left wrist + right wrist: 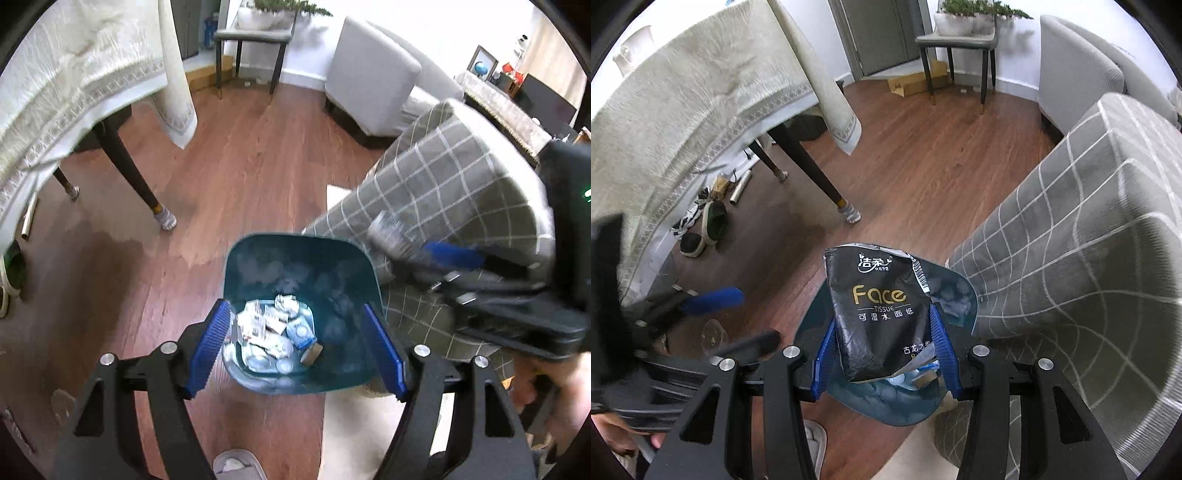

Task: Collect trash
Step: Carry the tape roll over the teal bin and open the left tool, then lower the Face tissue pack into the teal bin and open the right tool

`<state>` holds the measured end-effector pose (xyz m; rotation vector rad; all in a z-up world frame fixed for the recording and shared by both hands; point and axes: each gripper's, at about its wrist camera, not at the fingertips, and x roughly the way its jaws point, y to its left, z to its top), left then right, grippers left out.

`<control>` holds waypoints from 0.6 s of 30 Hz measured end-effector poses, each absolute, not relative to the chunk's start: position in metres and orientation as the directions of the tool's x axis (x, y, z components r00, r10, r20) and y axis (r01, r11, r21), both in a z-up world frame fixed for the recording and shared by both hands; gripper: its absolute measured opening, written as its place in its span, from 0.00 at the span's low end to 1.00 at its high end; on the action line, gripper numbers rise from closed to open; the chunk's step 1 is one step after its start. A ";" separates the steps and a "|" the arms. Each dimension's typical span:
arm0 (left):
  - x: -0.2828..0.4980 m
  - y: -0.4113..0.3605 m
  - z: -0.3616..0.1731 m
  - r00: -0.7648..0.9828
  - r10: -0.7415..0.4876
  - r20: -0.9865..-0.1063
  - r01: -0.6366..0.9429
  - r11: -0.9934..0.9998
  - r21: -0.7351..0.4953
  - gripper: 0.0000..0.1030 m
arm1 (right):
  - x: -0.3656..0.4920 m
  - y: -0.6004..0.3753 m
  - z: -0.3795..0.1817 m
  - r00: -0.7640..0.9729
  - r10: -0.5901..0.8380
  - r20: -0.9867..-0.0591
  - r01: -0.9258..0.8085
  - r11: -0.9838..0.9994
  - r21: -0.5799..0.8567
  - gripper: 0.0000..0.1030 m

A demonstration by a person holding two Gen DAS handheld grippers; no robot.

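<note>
Holding: right gripper (884, 345) pinches a black tissue packet (877, 314) between its blue pads (943, 350); the packet stands upright and looks crumpled and empty.
Position of packet: directly above the teal trash bin (354, 273), which stands on the wooden floor (236, 173) just beside a grey checked seat (454, 177).
Left tool: left gripper (299, 349) is spread wide and grips nothing; it hangs over the mouth of the bin, and its pads (210, 339) sit outside the near rim.
Bin content: white crumpled paper and wrappers (273, 332) already lie on the bottom.
Step, as I judge: the packet is ready to be dropped in.
Risk one: the packet is light and wide, so if it is let go while it leans toward the far rim, it can catch on the edge and fall on the floor.
Risk two: both tools crowd the same opening; the right one may knock the left one or push the bin.
Risk three: thin plastic can stick to a ribbed pad after the jaws part.
</note>
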<state>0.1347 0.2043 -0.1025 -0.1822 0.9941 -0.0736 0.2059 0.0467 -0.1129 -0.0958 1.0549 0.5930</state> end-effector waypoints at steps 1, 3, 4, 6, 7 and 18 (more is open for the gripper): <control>0.134 0.205 -0.098 0.556 -0.139 -0.819 -0.020 0.983 -0.180 0.72 | 0.208 0.048 -0.117 0.347 0.407 -0.845 -0.500 0.842 0.200 0.47; 0.132 0.205 -0.088 0.584 -0.122 -0.802 -0.016 0.987 -0.163 0.70 | 0.210 0.050 -0.127 0.332 0.396 -0.856 -0.496 0.845 0.198 0.47; 0.131 0.205 -0.083 0.596 -0.114 -0.795 -0.014 0.988 -0.152 0.68 | 0.212 0.052 -0.132 0.323 0.391 -0.862 -0.495 0.846 0.198 0.47; 0.129 0.204 -0.073 0.618 -0.102 -0.780 -0.004 0.991 -0.132 0.66 | 0.215 0.056 -0.139 0.309 0.383 -0.870 -0.496 0.846 0.196 0.47; 0.128 0.203 -0.068 0.631 -0.096 -0.770 0.001 0.992 -0.123 0.65 | 0.217 0.058 -0.142 0.303 0.381 -0.874 -0.498 0.845 0.195 0.47; 0.123 0.192 0.006 0.773 -0.096 -0.627 0.018 0.991 -0.129 0.55 | 0.227 0.079 -0.180 0.222 0.335 -0.916 -0.546 0.821 0.168 0.47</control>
